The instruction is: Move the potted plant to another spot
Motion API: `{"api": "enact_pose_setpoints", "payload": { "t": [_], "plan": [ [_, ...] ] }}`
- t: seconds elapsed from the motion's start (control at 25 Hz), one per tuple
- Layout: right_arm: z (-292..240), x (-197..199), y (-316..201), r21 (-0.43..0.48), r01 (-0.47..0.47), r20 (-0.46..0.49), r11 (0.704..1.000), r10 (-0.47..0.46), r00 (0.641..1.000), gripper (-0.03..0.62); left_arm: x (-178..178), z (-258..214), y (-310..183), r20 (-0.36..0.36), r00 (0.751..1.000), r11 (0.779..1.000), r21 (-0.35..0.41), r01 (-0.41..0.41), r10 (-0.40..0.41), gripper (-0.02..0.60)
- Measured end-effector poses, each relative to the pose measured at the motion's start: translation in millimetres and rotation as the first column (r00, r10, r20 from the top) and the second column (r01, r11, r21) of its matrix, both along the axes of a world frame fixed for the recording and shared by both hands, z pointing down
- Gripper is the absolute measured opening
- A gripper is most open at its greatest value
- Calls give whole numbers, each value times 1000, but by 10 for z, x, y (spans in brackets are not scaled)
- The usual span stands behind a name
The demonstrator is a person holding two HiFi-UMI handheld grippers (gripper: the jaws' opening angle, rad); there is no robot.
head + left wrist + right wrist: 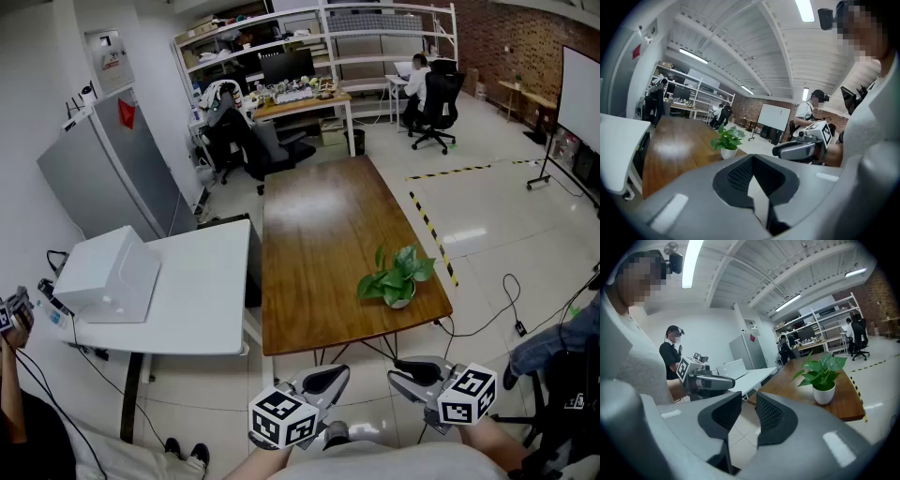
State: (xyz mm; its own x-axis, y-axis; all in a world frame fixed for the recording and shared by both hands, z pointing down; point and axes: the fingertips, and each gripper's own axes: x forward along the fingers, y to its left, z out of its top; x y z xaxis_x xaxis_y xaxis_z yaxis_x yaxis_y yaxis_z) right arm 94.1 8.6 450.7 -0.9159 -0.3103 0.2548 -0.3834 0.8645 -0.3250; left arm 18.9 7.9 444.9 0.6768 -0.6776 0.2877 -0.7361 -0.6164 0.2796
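The potted plant, green leaves in a small white pot, stands near the front right corner of the brown wooden table. It also shows in the left gripper view and the right gripper view. Both grippers hang close to my body, short of the table's near edge and well apart from the plant. My left gripper is shut with nothing in it. My right gripper has a narrow gap between its pads and holds nothing.
A white table bearing a white box adjoins the wooden table's left side. A grey cabinet stands behind it. Yellow-black floor tape and cables lie to the right. Another person stands at the left.
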Motion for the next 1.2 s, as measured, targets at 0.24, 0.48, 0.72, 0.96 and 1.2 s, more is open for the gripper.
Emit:
{"api": "enact_pose_setpoints", "payload": {
  "t": [0.24, 0.48, 0.72, 0.96, 1.2],
  "plan": [
    [12, -575, -564, 5, -7, -9, 1000, 7, 1000, 101, -365, 16, -587, -16, 995, 995, -12, -98, 98, 0],
    [34, -886, -895, 15, -30, -34, 999, 31, 999, 110, -615, 57, -1012, -20, 988, 988, -25, -152, 152, 0],
    [142, -668, -1127, 17, -52, -62, 999, 53, 997, 124, -368, 119, -1284, -51, 979, 979, -46, -199, 197, 0],
    [422, -372, -1386, 80, -72, -175, 994, 85, 981, 167, -277, 234, -1333, -39, 981, 977, -85, -193, 191, 0],
    [850, -9, -1742, 119, -145, -258, 982, 172, 951, 198, -305, 247, -1379, -28, 986, 981, -103, -164, 162, 0]
  ]
}}
